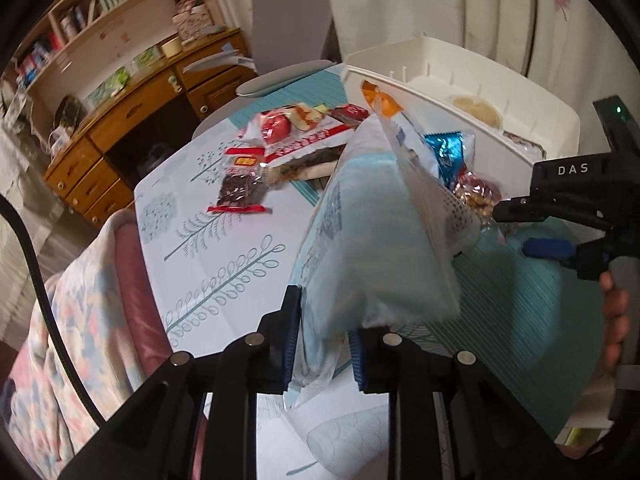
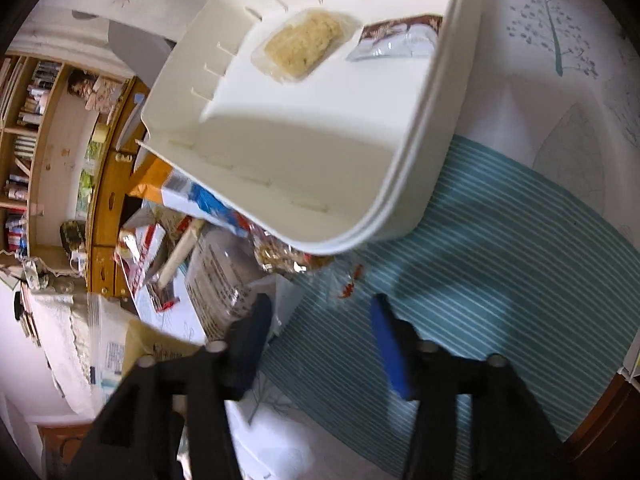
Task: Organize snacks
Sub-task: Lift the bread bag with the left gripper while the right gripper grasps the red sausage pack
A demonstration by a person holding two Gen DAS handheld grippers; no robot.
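My left gripper is shut on a pale blue snack bag and holds it above the table, in front of the white bin. The bin holds a beige noodle pack and a brown-and-white packet. My right gripper is open and empty above the teal striped mat, just before the bin's near rim; it also shows at the right of the left wrist view. Loose snacks lie on the table: a red apple-picture pack, a dark red-edged bar, a blue foil pack.
A grey chair stands beyond the table. A wooden desk and bookshelf are to the left. A floral blanket hangs at the table's near-left edge. A cardboard box sits at the lower left in the right wrist view.
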